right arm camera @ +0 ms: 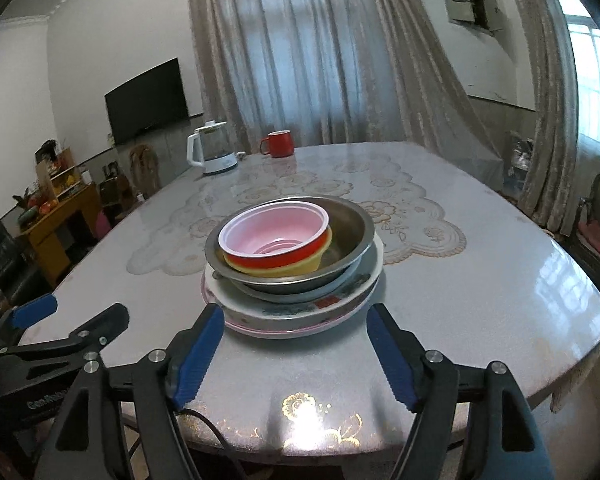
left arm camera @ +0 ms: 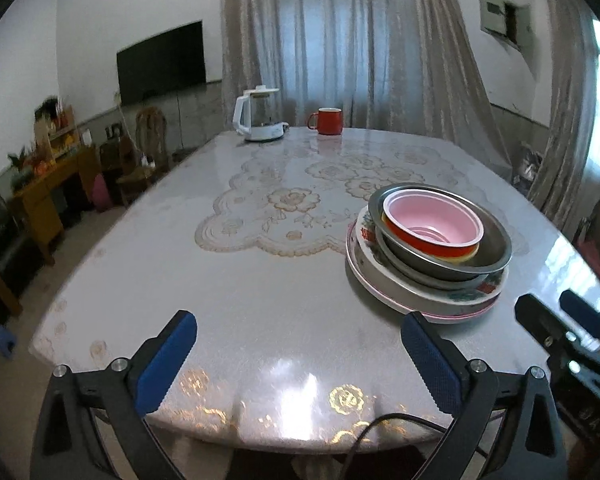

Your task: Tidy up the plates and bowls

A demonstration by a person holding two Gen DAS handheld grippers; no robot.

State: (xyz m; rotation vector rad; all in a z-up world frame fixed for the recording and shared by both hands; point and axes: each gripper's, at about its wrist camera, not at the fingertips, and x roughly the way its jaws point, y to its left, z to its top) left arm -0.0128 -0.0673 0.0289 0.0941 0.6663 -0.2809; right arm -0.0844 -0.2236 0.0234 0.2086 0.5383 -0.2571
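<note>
On the table (right arm camera: 480, 280) a red bowl (right arm camera: 276, 236) nests in a yellow bowl (right arm camera: 300, 266) inside a steel bowl (right arm camera: 348, 232) atop stacked plates (right arm camera: 292, 312) — both the left gripper (left arm camera: 298, 356) and right gripper (right arm camera: 294, 354) hover nearby, spread wide, holding nothing.

Left gripper (left arm camera: 299, 356) and right gripper (right arm camera: 295, 350): black frames, blue ribbed finger pads (right arm camera: 199, 356), silver round screws at the joints. A black cable (left arm camera: 384, 426) is seen beneath. Faint white lettering is noted, unreadable.
</note>
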